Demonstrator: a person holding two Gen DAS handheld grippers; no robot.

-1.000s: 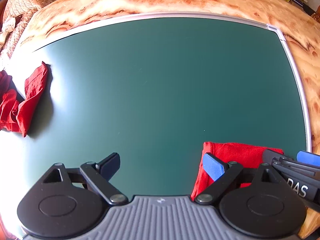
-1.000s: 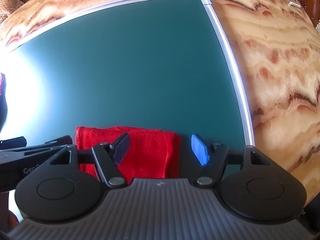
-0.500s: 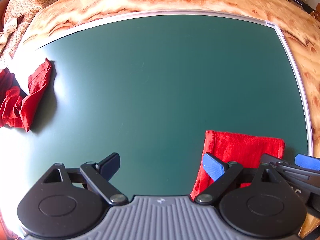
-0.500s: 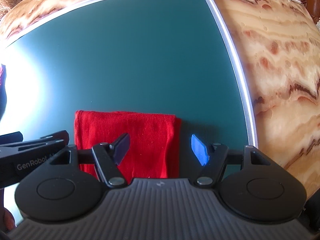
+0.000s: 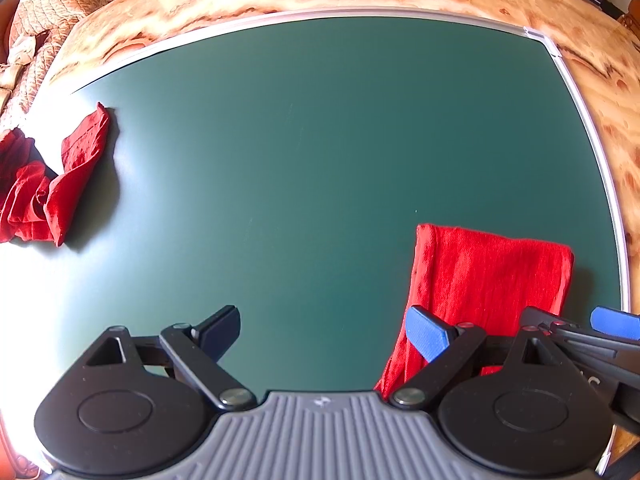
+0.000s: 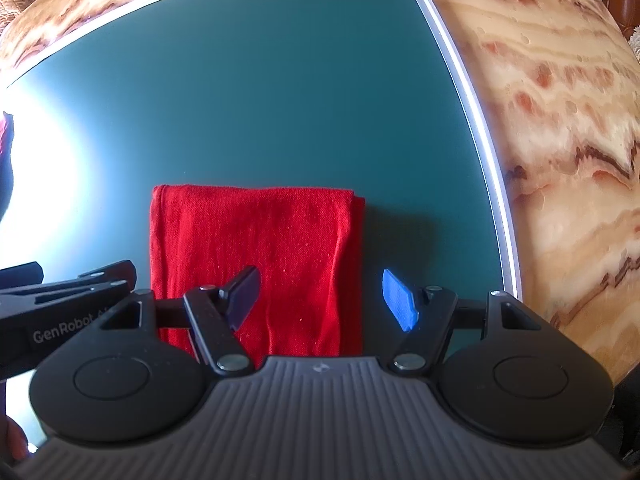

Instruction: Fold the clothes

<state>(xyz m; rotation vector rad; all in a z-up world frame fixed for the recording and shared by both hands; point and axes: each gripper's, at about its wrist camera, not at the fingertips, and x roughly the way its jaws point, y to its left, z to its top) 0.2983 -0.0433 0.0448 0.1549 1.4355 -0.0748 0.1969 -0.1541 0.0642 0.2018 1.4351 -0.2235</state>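
Observation:
A folded red cloth (image 6: 256, 240) lies flat on the green mat (image 6: 280, 100) near its right edge; it also shows in the left wrist view (image 5: 488, 276). My right gripper (image 6: 320, 300) is open and empty, held above the cloth's near right part. My left gripper (image 5: 324, 332) is open and empty, over bare mat just left of the cloth. A crumpled heap of red clothes (image 5: 48, 184) lies at the mat's far left.
The mat has a silver rim (image 6: 472, 92) and rests on a marbled orange tabletop (image 6: 560, 120). A beige knitted chair cover (image 5: 48, 28) stands beyond the table's far left corner. Bright glare covers the mat's left side (image 6: 40, 184).
Both grippers have drawn back and up from the folded cloth, so more of it shows. The cloth lies still; both stay open.

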